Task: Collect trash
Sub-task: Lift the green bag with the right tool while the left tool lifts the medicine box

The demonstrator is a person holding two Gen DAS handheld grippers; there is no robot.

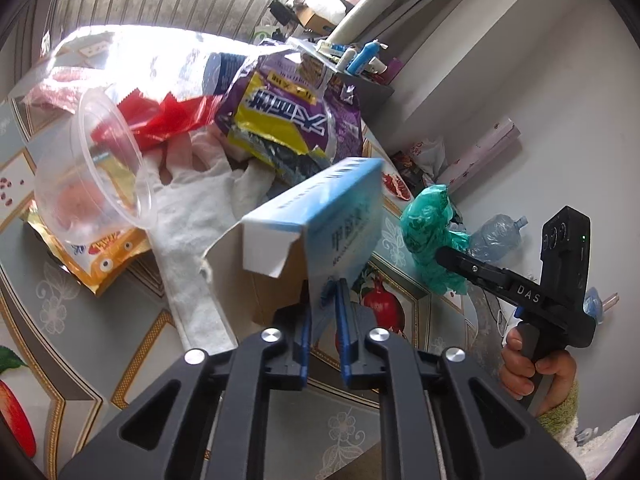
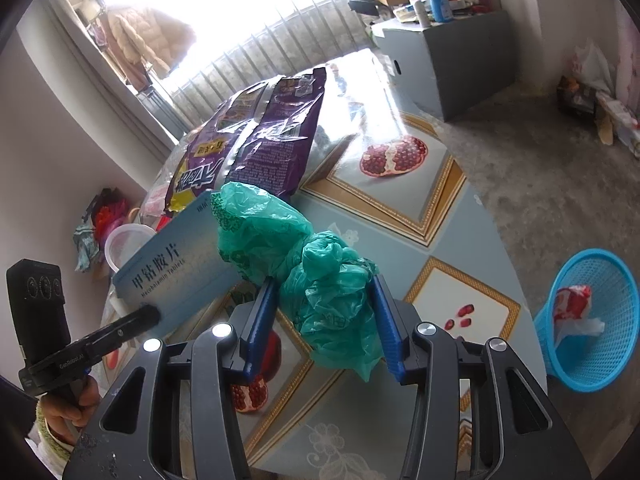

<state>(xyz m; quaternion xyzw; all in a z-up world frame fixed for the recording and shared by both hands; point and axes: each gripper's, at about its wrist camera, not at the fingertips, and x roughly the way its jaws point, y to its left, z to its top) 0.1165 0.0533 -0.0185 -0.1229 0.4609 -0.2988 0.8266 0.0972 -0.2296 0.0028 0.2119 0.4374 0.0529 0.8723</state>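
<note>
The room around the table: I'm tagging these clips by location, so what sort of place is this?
Probably a lived-in home, near a balcony. A fruit-print tablecloth covers the table, a padded coat hangs by the bright window, and a blue wastebasket stands on the bare floor.

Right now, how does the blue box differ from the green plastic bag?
The blue box is stiff cardboard with flat faces and printed text; the green plastic bag is soft, crumpled and see-through. The box has one end flap open; the bag is bunched up. The left claw pinches the box by an edge; the right claw squeezes the bag's bulk. Both are held above the table.
</note>
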